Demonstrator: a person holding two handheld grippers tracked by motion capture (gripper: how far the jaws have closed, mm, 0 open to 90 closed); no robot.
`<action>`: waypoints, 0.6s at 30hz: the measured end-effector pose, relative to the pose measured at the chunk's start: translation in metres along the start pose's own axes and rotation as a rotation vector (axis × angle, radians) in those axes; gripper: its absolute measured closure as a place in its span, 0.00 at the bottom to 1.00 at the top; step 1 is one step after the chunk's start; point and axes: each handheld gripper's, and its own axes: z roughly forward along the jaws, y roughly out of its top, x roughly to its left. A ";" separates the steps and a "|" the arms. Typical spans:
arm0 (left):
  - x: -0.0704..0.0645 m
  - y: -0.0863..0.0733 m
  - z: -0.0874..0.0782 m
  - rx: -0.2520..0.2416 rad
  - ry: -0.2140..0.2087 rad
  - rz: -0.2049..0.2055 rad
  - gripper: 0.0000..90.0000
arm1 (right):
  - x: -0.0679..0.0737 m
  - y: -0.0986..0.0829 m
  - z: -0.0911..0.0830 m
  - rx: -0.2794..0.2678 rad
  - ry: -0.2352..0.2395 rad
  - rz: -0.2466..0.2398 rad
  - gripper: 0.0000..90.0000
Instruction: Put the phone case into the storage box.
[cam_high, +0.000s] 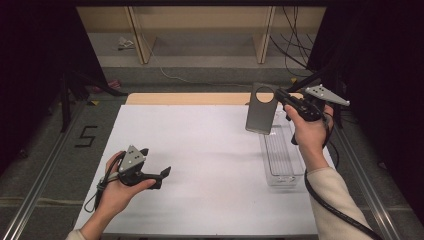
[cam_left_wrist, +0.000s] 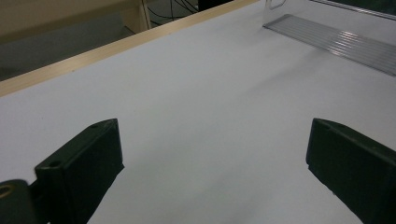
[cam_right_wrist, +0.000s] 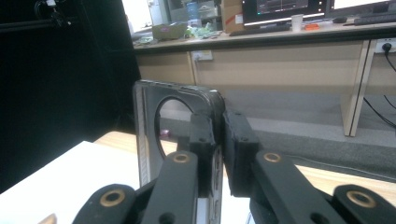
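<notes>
Right gripper (cam_high: 278, 95) clamps the grey plate (cam_high: 261, 111) aloft above the clear tray's (cam_high: 281, 159) far end; left gripper (cam_high: 161, 174) idles wide apart; placement apparently remains.

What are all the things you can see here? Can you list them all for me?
table: one, white top with a wooden far edge, middle of the high view
clear box: one, see-through plastic, long and narrow, on the table's right side
grey plate: one, dark grey with a round hole near its top, held up in the air above the far end of the clear box
shelf unit: one, light wood, on the floor beyond the table
number 5: one, black, marked on the floor left of the table
left gripper: one, black, open, low over the table's left side
right gripper: one, black, shut on the grey plate's top edge
</notes>
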 end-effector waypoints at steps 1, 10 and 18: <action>0.000 0.000 0.000 0.000 0.000 0.000 0.03 | 0.000 0.000 0.000 0.001 -0.001 -0.001 0.93; 0.000 0.000 0.000 0.000 0.000 0.000 0.04 | -0.002 0.001 -0.001 -0.001 -0.008 0.000 0.93; 0.000 0.000 0.000 0.001 0.000 -0.001 0.04 | -0.004 0.001 -0.002 -0.004 -0.019 -0.001 0.93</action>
